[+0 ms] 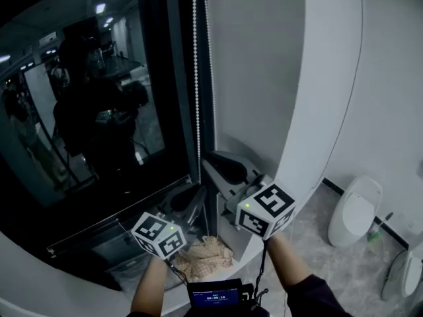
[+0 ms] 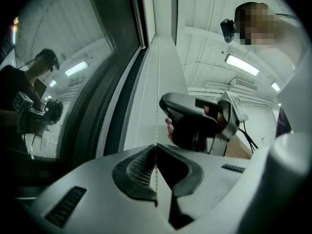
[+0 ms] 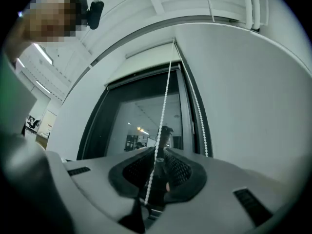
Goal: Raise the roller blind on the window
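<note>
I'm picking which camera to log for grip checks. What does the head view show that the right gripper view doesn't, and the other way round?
Only the head view shows both tools together, the left gripper and the right gripper, plus a toilet on the floor at right. Only the right gripper view shows its jaws shut on one strand of the bead chain, and the chain running up to the top of the window. Both show the dark window and the chain's two strands.

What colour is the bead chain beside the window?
The bead chain is white; it shows clearest in the right gripper view.
</note>
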`<action>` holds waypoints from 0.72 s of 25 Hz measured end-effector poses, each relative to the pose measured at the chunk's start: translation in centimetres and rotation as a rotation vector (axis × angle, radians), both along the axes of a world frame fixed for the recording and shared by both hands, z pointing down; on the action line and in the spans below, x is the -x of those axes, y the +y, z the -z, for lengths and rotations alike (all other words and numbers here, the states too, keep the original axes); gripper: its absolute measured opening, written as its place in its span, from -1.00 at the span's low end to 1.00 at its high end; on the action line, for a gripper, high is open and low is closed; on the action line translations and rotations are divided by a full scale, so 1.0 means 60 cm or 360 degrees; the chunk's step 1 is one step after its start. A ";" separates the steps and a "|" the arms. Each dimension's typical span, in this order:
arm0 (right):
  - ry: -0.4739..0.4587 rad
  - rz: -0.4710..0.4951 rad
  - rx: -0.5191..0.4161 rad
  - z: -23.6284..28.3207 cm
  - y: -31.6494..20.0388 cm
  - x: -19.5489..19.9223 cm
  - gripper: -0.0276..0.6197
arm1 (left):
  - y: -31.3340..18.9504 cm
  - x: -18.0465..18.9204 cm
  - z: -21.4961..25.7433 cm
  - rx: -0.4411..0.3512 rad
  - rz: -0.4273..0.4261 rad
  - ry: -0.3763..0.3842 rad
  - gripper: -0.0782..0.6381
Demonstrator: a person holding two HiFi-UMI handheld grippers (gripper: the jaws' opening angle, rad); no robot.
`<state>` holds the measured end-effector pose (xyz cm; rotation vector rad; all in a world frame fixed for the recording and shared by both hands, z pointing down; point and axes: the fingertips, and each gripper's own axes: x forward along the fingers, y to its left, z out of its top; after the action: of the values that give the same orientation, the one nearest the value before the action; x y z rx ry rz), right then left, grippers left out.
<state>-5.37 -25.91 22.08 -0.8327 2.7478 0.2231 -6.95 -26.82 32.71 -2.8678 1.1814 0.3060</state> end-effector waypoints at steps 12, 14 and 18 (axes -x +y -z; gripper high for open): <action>-0.0004 -0.0119 -0.0067 0.018 -0.014 0.004 -0.86 | 0.015 0.024 -0.056 0.0028 0.0042 0.0010 -0.75; -0.0009 -0.0173 -0.0075 0.014 -0.024 -0.013 -0.86 | 0.017 0.042 -0.045 0.0025 0.0057 0.0093 -0.75; 0.0036 -0.0229 -0.0043 -0.017 -0.035 -0.024 -0.86 | 0.023 0.063 -0.005 0.0000 0.0084 0.0196 -0.75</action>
<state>-3.90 -28.00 23.09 -1.0275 2.7015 0.2981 -10.70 -25.43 32.99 -2.8489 1.2734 0.4870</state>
